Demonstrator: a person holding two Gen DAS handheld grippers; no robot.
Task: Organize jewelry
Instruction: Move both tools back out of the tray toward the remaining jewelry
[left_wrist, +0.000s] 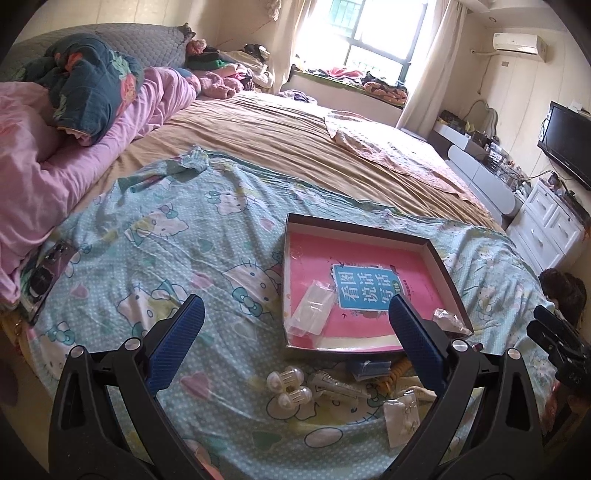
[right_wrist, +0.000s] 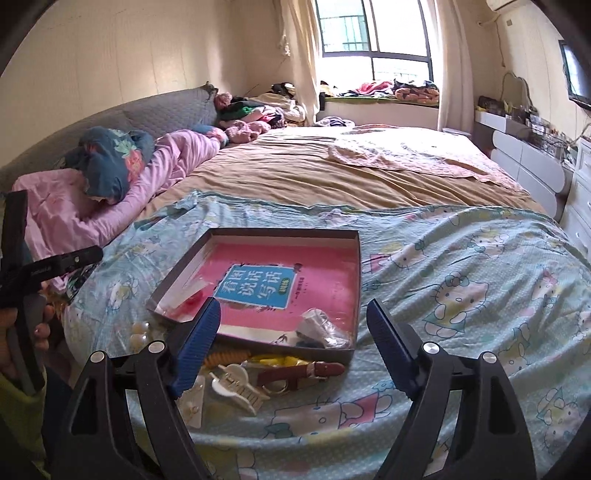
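Observation:
A shallow box (left_wrist: 448, 284) (right_wrist: 258, 232) with a pink book inside lies on the Hello Kitty sheet. It holds a clear plastic packet (left_wrist: 312, 308) and a crumpled clear bag (left_wrist: 447, 318) (right_wrist: 321, 326). In front of the box lie pearl hair clips (left_wrist: 290, 386) (right_wrist: 138, 332), a white claw clip (left_wrist: 340, 386) (right_wrist: 236, 384), an earring card (left_wrist: 400, 413) (right_wrist: 192, 404), a brown strap (right_wrist: 301, 371) and a yellow coil (right_wrist: 225, 357). My left gripper (left_wrist: 295, 347) is open above the loose items. My right gripper (right_wrist: 293, 347) is open over the box's near edge.
A phone (left_wrist: 44, 277) lies at the sheet's left edge. Pink and blue quilts (left_wrist: 74, 110) are piled at the bed's left. White drawers (left_wrist: 543, 225) and a TV (left_wrist: 569, 140) stand on the right. The other gripper's body shows at the frame edge (left_wrist: 557, 347) (right_wrist: 22, 269).

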